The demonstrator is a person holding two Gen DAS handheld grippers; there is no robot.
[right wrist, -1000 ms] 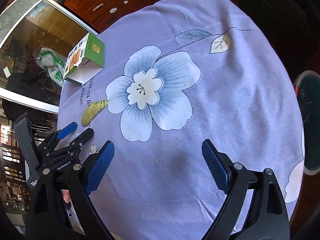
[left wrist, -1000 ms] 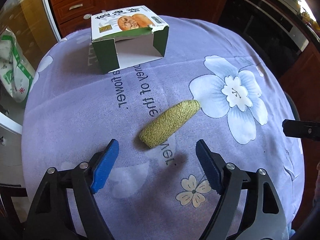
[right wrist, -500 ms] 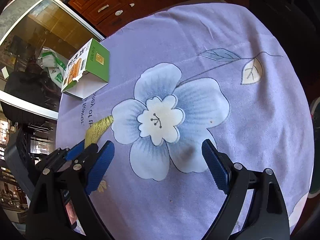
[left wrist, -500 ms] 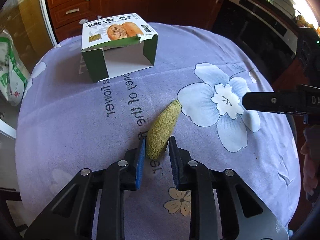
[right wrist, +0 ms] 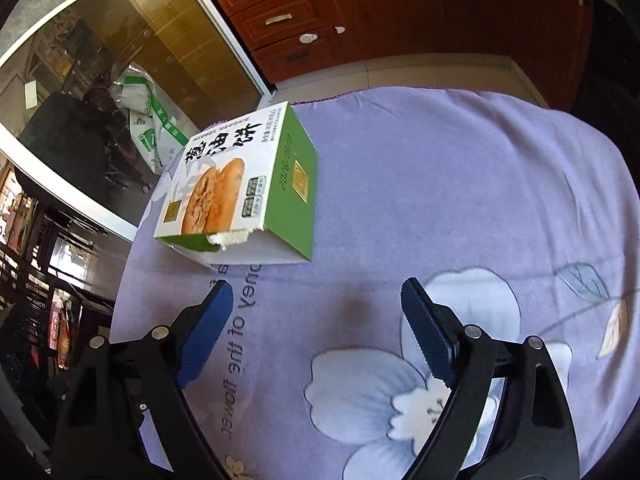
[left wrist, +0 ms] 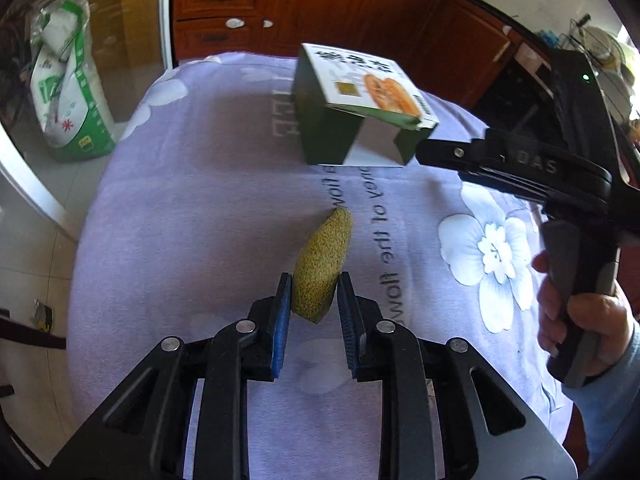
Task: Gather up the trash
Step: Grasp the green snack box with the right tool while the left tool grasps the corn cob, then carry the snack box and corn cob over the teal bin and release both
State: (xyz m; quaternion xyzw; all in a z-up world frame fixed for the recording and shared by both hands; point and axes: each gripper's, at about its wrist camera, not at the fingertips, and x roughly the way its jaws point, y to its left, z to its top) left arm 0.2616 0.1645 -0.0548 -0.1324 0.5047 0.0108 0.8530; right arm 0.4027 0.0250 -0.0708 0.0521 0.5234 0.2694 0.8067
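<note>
While your left claw [left wrist: 312,304] grips the near end of the green rind [left wrist: 320,268] above the table [left wrist: 180,200], your right claw [right wrist: 316,320] is spread wide near the open box [right wrist: 240,184].

Left wrist view: low, close above the round table's lilac flower-print cloth [left wrist: 192,208], facing the reddish wooden cabinets [left wrist: 320,4]. Right wrist view: higher, angled toward glass doors [right wrist: 132,80]. Shared: green-and-white torn cardboard food box [left wrist: 352,108] [right wrist: 240,184], cloth lettering.
</note>
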